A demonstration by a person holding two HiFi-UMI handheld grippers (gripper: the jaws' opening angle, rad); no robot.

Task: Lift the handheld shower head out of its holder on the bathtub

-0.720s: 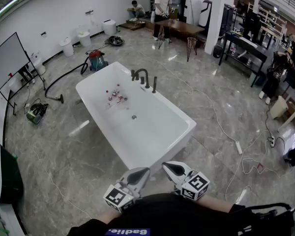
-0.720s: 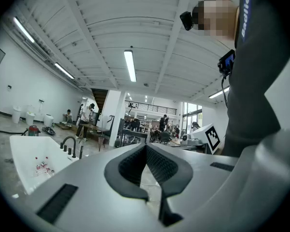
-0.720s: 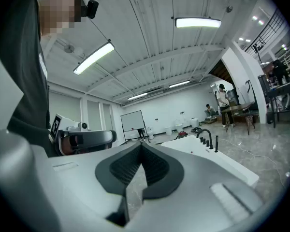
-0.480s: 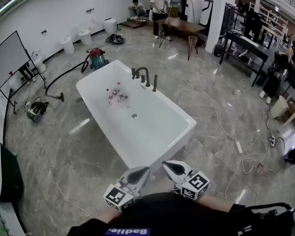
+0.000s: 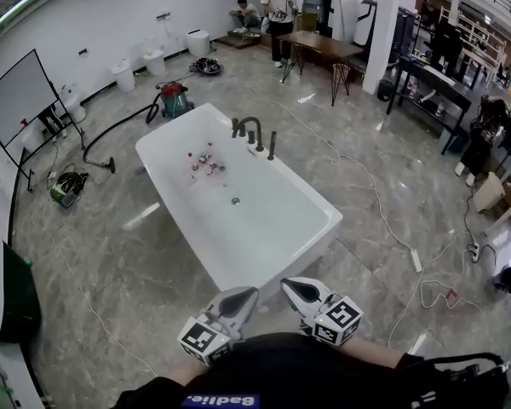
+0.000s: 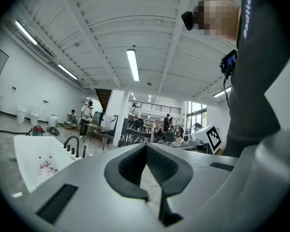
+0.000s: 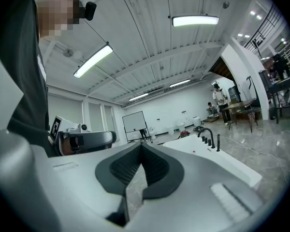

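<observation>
The white freestanding bathtub [image 5: 317, 204] stands in the middle of the grey marble floor. On its far rim are a dark curved faucet [image 5: 247, 129] and, beside it, the slim dark handheld shower head [image 5: 272, 146], upright in its holder. My left gripper [image 5: 242, 300] and right gripper [image 5: 298, 291] are held close to my body, well short of the tub's near end. Both are shut with nothing between their jaws. The left gripper view shows its gripper [image 6: 146, 146], the tub [image 6: 26, 153] and the shower head [image 6: 84, 151]. The right gripper view shows the right gripper [image 7: 141, 145] and the shower head [image 7: 218, 142].
Small red and white items [image 5: 203, 164] lie in the tub's far half. A red vacuum [image 5: 175, 100] with a black hose sits behind the tub. White cables [image 5: 383, 211] trail over the floor at right. Tables [image 5: 324, 49] and people [image 5: 279, 7] are far back.
The head view has shifted slightly, so the tub sits a little lower and further right. Both grippers keep their place and stay shut.
</observation>
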